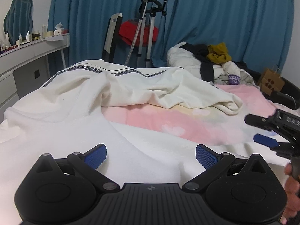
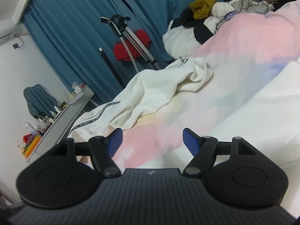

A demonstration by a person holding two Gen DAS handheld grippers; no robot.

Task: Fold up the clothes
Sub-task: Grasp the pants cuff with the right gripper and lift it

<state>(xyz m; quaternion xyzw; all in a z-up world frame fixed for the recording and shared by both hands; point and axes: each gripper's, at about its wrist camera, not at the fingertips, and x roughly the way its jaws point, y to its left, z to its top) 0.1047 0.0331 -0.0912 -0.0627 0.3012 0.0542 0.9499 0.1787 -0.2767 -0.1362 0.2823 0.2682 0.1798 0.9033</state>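
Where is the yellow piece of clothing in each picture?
Left wrist view: the mustard-yellow garment sits on top of the clothes pile, upper right, in front of the blue curtain.
Right wrist view: the same garment is near the top edge, right of centre; the picture is tilted.
Shared landmark: the red cloth behind the metal stand.

Matt ribbed-knit cream cloth garment [image 1: 131, 86]
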